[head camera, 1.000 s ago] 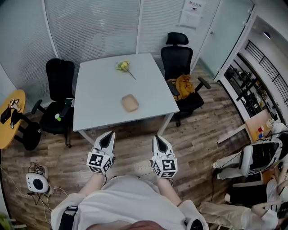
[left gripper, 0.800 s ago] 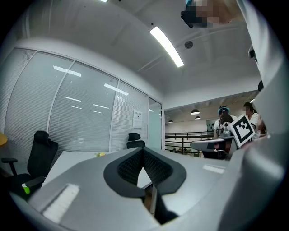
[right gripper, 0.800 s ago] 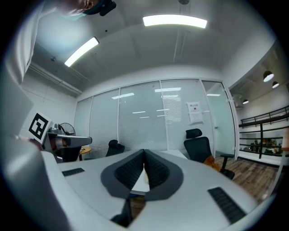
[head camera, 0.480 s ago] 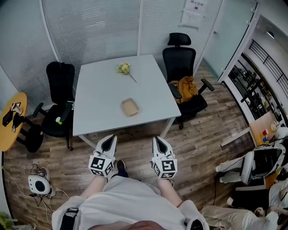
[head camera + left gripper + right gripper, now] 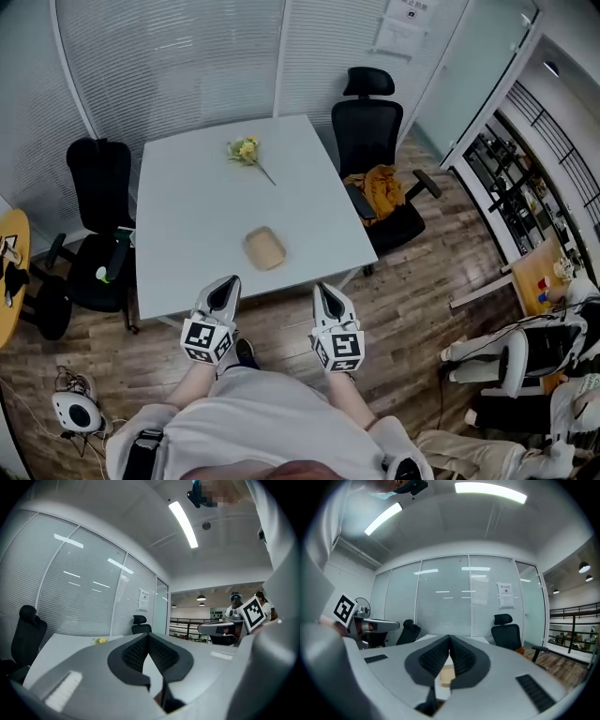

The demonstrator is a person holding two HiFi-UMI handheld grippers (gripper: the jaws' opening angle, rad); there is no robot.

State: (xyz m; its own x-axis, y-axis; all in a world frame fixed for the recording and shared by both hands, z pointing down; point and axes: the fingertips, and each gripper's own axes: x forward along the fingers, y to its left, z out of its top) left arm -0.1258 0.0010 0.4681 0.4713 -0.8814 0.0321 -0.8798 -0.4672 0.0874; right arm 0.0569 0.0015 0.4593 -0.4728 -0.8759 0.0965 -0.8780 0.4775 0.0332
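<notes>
The left hand-held gripper [image 5: 225,284] and right hand-held gripper [image 5: 323,291] — jaws together, holding nothing — hover near the desk [image 5: 183,234], where a tan tray [image 5: 265,248] and yellow flower [image 5: 246,150] lie apart.

Bright ceiling strips — fisheye-warped edges

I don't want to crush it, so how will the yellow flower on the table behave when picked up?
The flower looks light; its thin stem would probably flex when gripped. Blooms bunch at one end, so it may droop head-down. Lying flat on the table, it seems unlikely to roll.
</notes>
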